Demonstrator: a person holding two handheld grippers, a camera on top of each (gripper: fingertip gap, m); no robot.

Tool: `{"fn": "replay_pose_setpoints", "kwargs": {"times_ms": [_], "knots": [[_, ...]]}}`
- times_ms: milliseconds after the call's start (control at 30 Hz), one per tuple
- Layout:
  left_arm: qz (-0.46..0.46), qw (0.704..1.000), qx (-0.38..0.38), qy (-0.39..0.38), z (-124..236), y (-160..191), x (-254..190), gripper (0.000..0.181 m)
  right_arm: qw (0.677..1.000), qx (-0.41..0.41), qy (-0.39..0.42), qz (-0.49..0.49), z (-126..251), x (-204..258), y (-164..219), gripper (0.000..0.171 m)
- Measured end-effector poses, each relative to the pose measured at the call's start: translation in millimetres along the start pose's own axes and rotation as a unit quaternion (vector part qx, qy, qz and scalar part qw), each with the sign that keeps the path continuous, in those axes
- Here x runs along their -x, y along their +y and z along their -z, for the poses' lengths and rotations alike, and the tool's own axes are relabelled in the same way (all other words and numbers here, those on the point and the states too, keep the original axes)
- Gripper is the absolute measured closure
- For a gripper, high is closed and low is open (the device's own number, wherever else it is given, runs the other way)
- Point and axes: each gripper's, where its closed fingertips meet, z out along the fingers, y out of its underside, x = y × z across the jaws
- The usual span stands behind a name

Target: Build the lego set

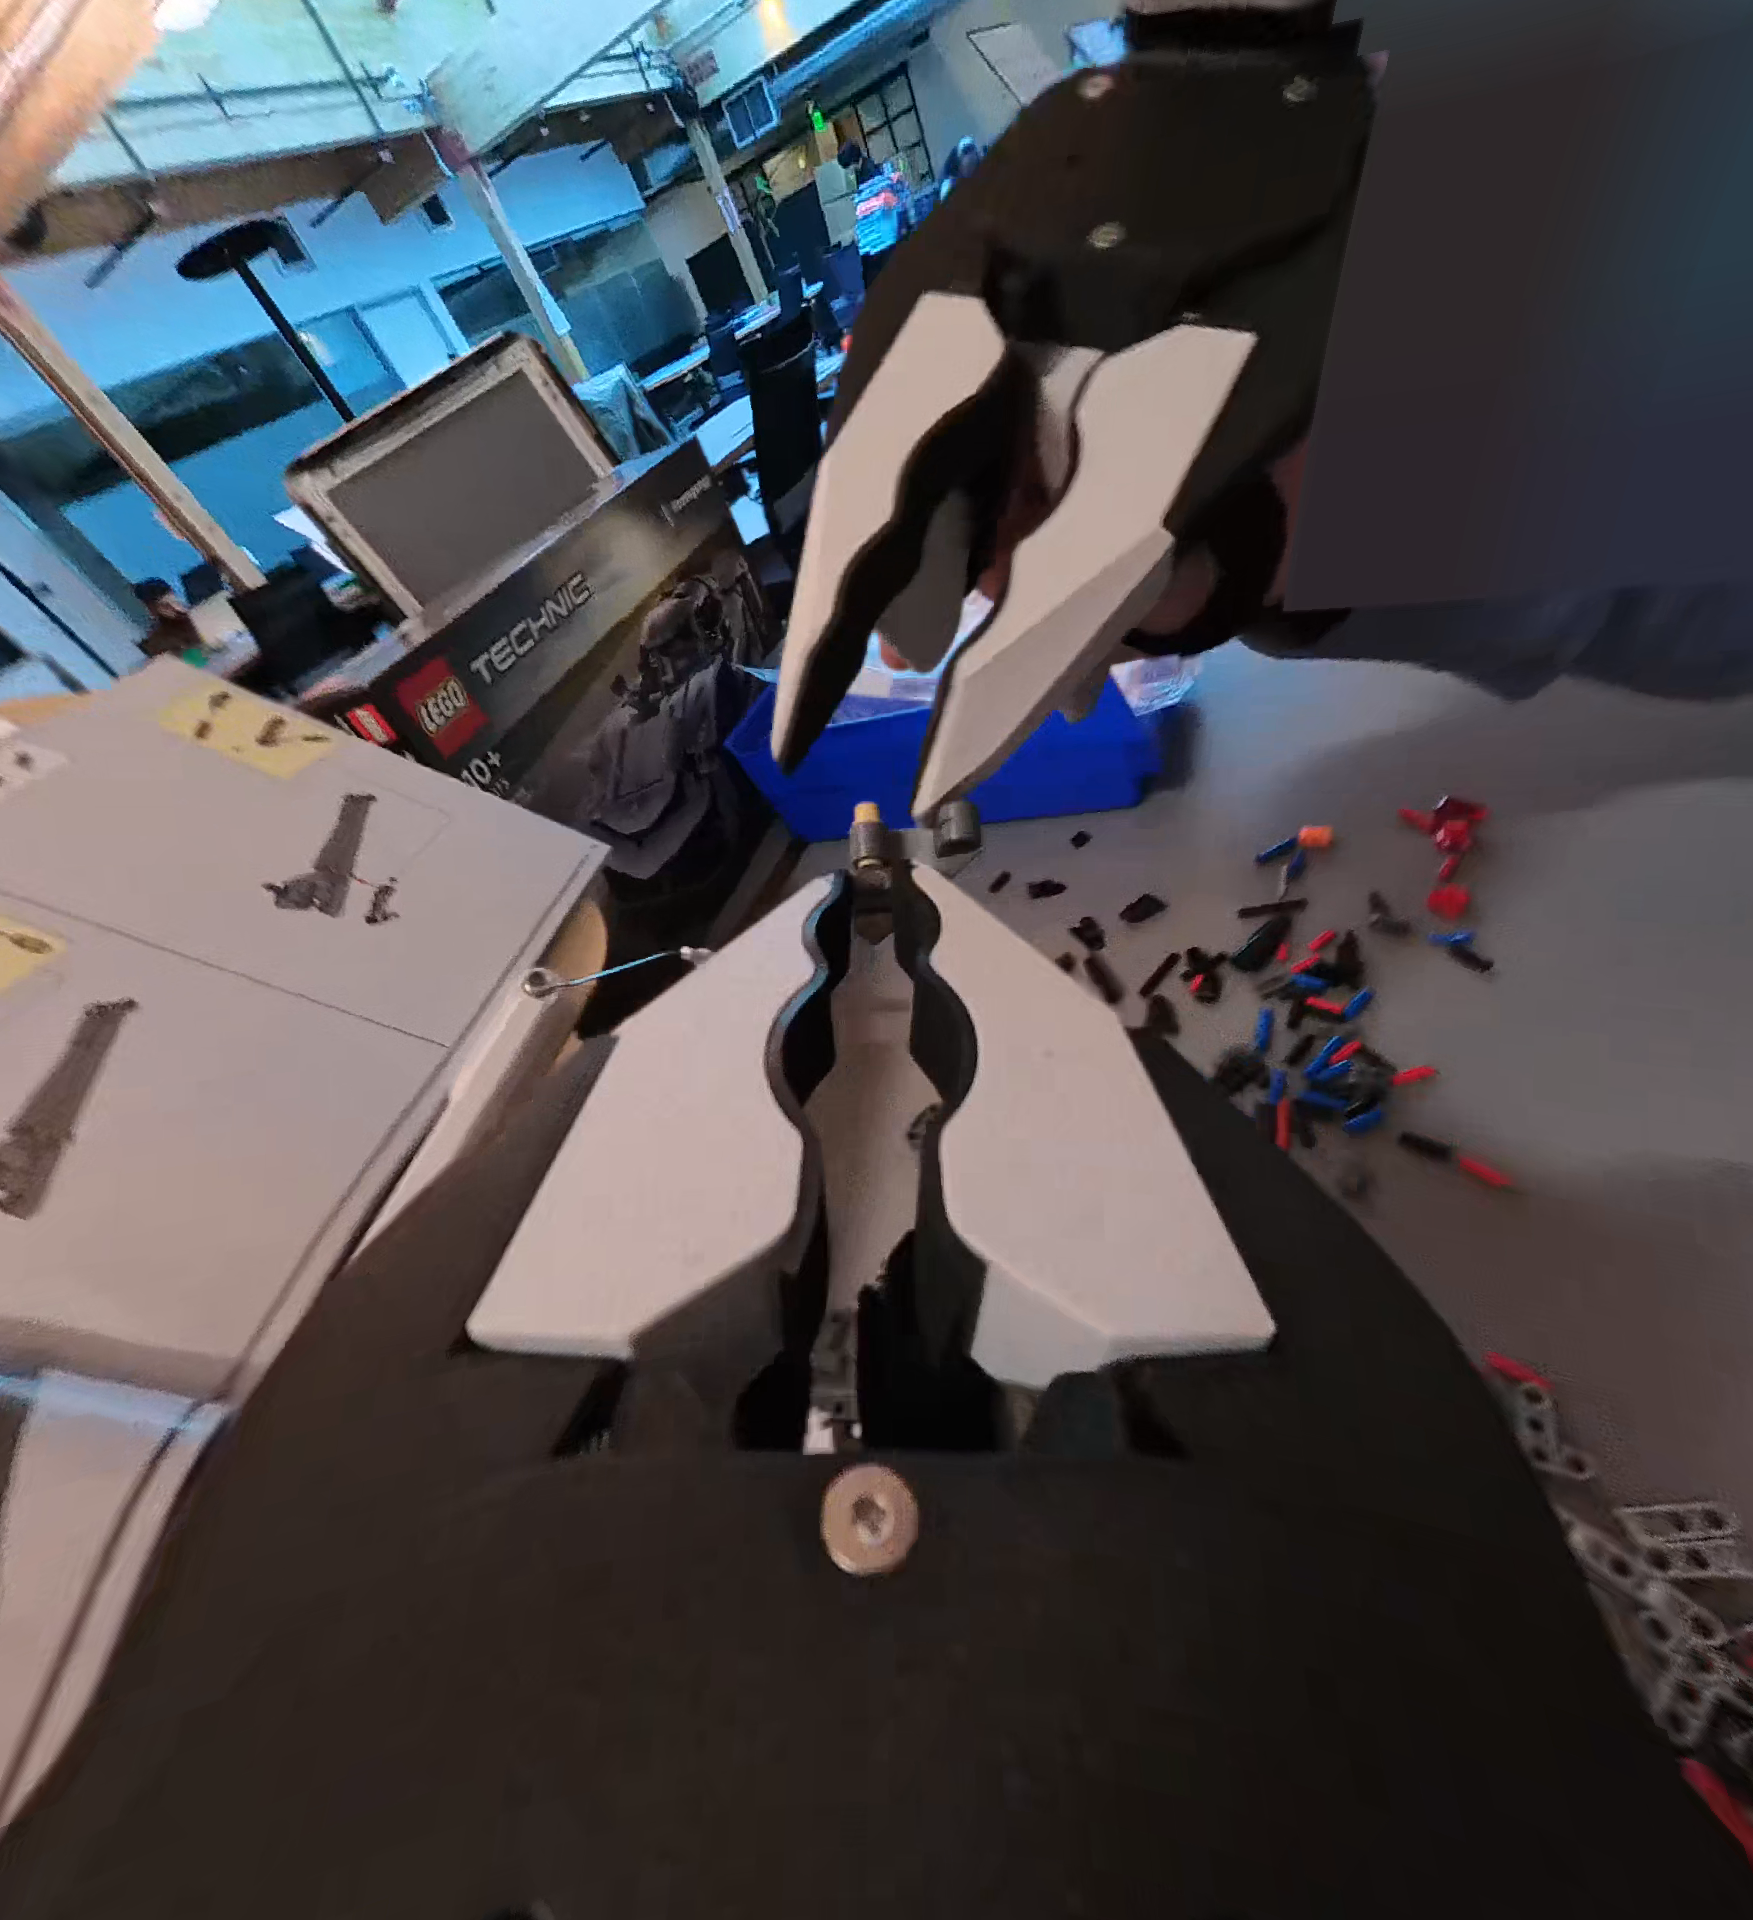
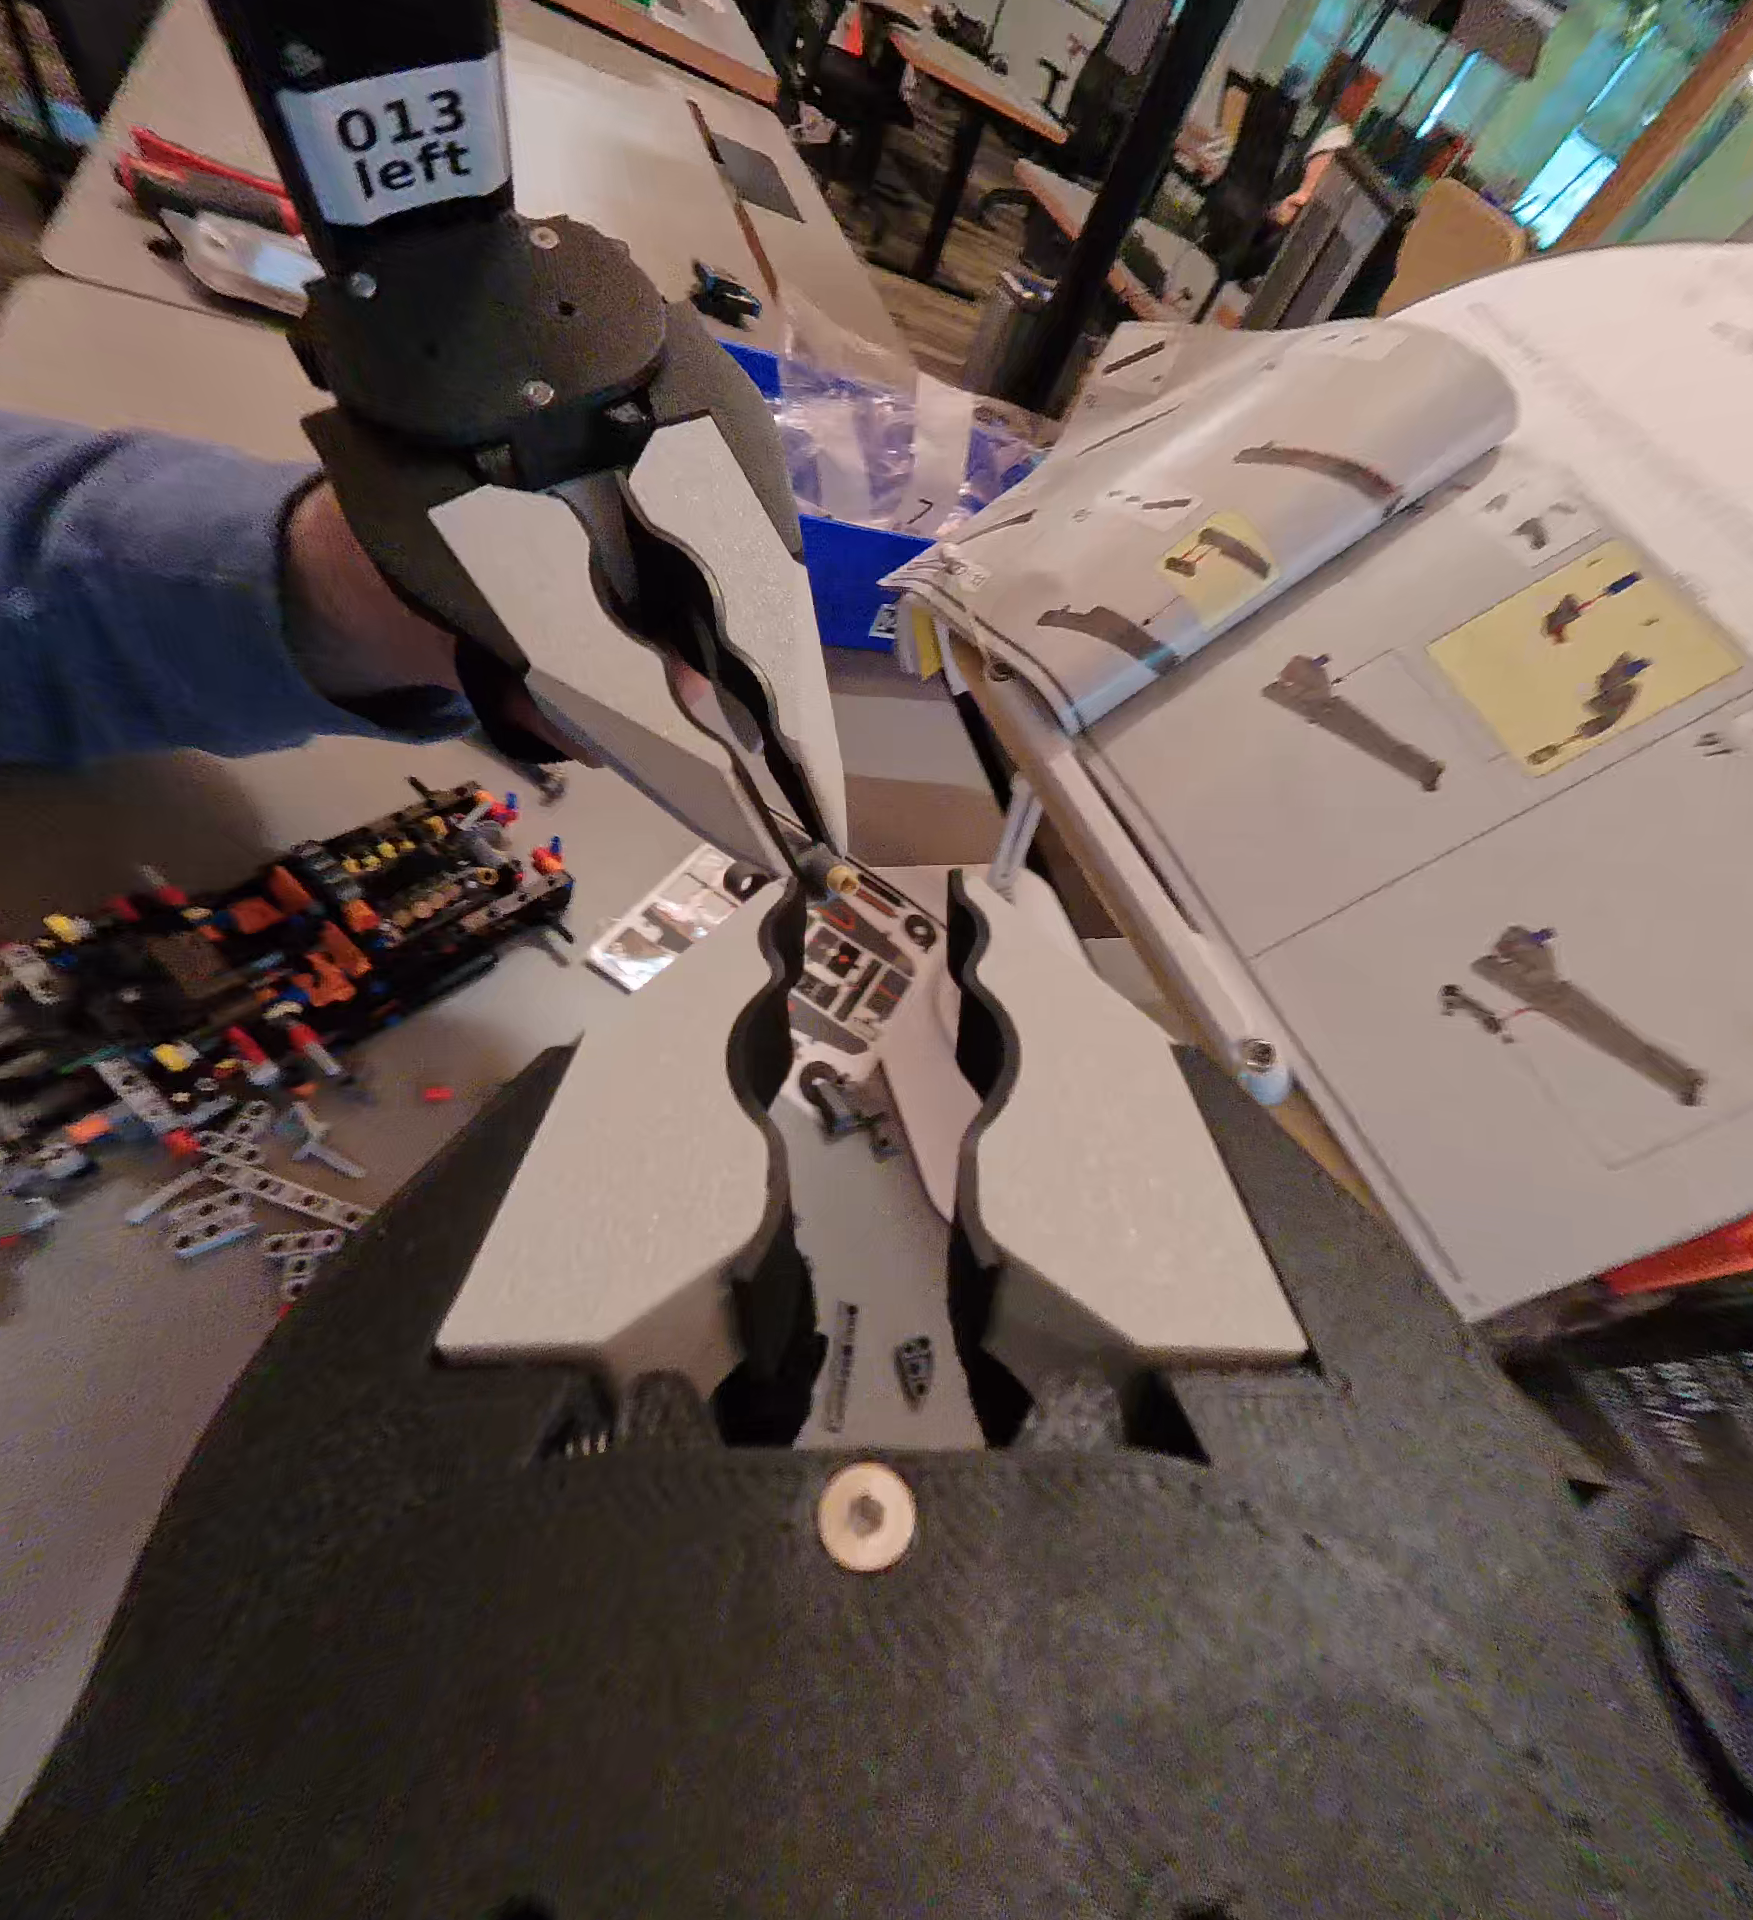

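My left gripper (image 1: 877, 883) is shut on a small dark Lego piece with a tan pin end (image 1: 867, 844), held above the table. A thin axle runs from the piece to a grey bush (image 1: 955, 826). The right gripper (image 1: 856, 779) comes down from above, jaws apart, its tips just over the piece. In the right wrist view my right gripper (image 2: 872, 888) is open. The left gripper (image 2: 818, 847) reaches in from the upper left, pinching the dark piece with its tan end (image 2: 839, 875) between my fingertips. A partly built black, orange and yellow model (image 2: 332, 925) lies on the table at left.
An open instruction book (image 1: 176, 987) (image 2: 1474, 831) stands propped beside the grippers. A Lego box (image 1: 560, 675) and a blue bin (image 1: 1059, 758) (image 2: 851, 582) stand behind. Loose red, blue and black pins (image 1: 1308, 1039), grey beams (image 2: 228, 1195) and a sticker sheet (image 2: 851, 977) lie on the table. Both grippers' tips are close together, under 4 cm apart. From the right gripper's tips to the open instruction book (image 1: 176, 987) is close to 20 cm. It turns up in the right wrist view (image 2: 1435, 820) as well.
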Motion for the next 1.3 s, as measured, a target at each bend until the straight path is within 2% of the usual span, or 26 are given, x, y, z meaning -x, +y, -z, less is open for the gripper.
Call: {"fn": "replay_pose_setpoints", "kwargs": {"times_ms": [167, 267, 300, 467, 600, 667, 733, 800, 867, 967, 1100, 1300], "knots": [[-0.123, 0.990, 0.044, -0.046, -1.9, 3.4, -2.8, 0.176, 0.993, 0.007, -0.086, -0.084, -3.0, 10.3, 6.6, 0.158], [-0.184, 0.980, 0.061, -0.056, -4.3, 3.3, -8.2, 0.176, 0.989, 0.018, -0.112, -0.099, -5.3, 14.4, 12.9, 0.158], [-0.198, 0.976, 0.067, -0.064, -5.1, 3.9, -7.6, 0.176, 0.988, 0.016, -0.119, -0.098, -5.5, 16.3, 13.4, 0.163], [-0.196, 0.976, 0.065, -0.063, -7.0, 6.0, -5.9, 0.176, 0.990, 0.010, -0.111, -0.088, -6.7, 14.6, 15.3, 0.167], [-0.143, 0.986, 0.027, -0.078, -5.0, -4.3, 2.9, 0.174, 0.994, -0.026, -0.077, -0.079, -4.2, 6.5, 5.5, 0.167], [-0.104, 0.990, 0.008, -0.097, -2.1, -8.4, 12.8, 0.163, 0.994, -0.052, -0.048, -0.077, -0.6, -1.7, -1.7, 0.167], [-0.036, 0.994, -0.010, -0.106, 1.4, -8.3, 24.3, 0.154, 0.993, -0.086, -0.022, -0.083, 4.6, -9.6, -10.3, 0.167], [0.085, 0.994, -0.045, -0.055, 1.1, -9.9, 23.2, 0.152, 0.990, -0.117, 0.002, -0.080, 7.9, -14.1, -17.2, 0.167], [0.170, 0.981, -0.093, -0.016, 2.2, -15.2, 23.1, 0.154, 0.987, -0.141, 0.017, -0.071, 7.8, -14.0, -22.0, 0.167], [0.247, 0.959, -0.131, 0.039, 1.1, -21.0, 17.5, 0.155, 0.983, -0.171, 0.026, -0.056, 6.5, -10.9, -28.8, 0.167], [0.300, 0.936, -0.167, 0.075, 4.6, -27.3, 16.6, 0.164, 0.978, -0.200, 0.024, -0.060, 7.1, -11.3, -35.1, 0.167], [0.359, 0.901, -0.201, 0.135, 7.2, -32.6, 13.0, 0.158, 0.974, -0.219, 0.024, -0.054, 8.8, -10.5, -40.1, 0.167]]}}
